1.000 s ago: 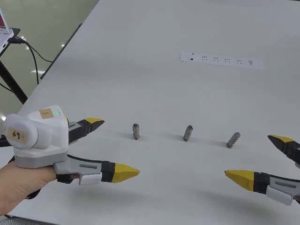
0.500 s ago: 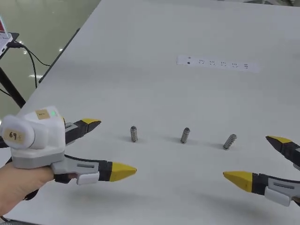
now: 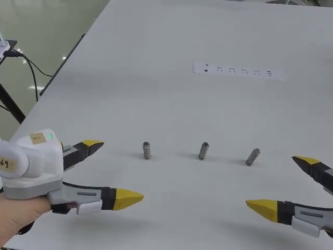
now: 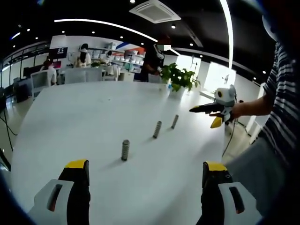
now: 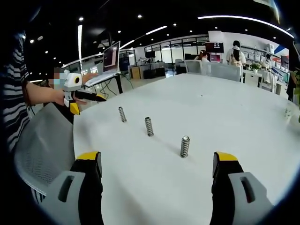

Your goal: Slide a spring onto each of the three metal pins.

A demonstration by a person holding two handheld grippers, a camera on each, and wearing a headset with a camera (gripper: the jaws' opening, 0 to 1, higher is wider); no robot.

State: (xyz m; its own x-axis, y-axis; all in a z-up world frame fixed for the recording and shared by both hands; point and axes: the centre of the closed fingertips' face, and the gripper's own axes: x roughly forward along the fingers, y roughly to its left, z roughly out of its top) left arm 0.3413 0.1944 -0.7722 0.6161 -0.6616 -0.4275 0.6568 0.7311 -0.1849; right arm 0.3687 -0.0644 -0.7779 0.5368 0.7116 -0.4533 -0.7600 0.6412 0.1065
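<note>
Three springs stand upright in a row on the white table, between the left gripper and right gripper; both grippers gape wide, holding nothing.

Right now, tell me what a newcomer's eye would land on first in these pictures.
A row of three small springs stands mid-table, ahead of the left gripper and the right gripper, whose yellow-tipped fingers are spread open and empty. A white power strip lies farther back on the white table.
</note>
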